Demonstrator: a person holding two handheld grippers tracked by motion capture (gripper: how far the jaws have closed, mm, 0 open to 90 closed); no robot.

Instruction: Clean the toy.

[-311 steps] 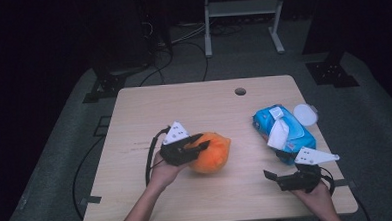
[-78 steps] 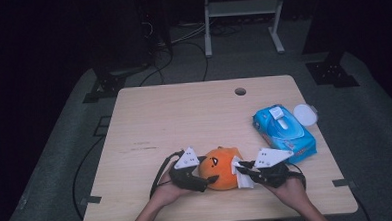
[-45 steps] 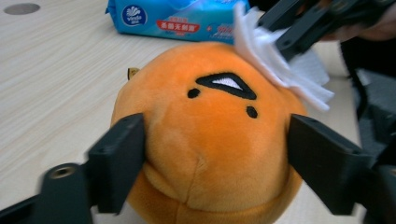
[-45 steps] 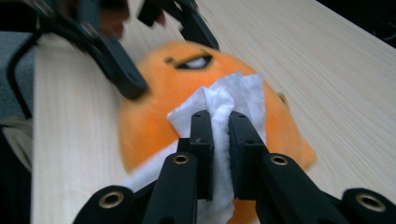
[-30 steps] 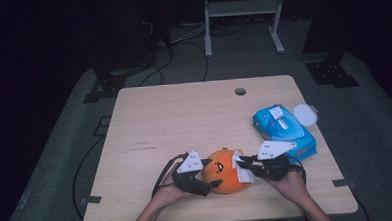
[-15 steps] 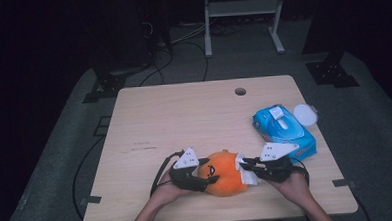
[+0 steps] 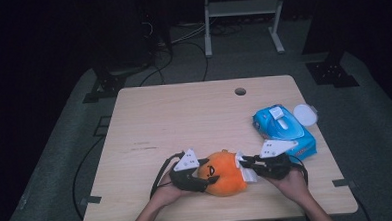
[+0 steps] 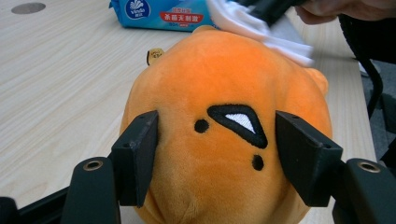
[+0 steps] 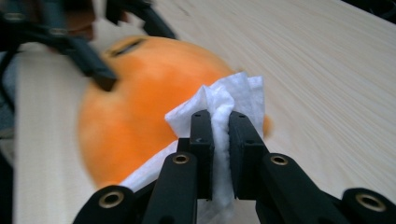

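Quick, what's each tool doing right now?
Left tool: closed on the orange plush toy.
Right tool: closed, pinching a white tissue.

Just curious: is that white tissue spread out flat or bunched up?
Bunched up. The white tissue is pinched in folds between the right gripper jaws, against the orange plush toy.

My left gripper has just been closing around the orange plush; my tissue now rests on it.

Dark room, grey carpet, metal stand
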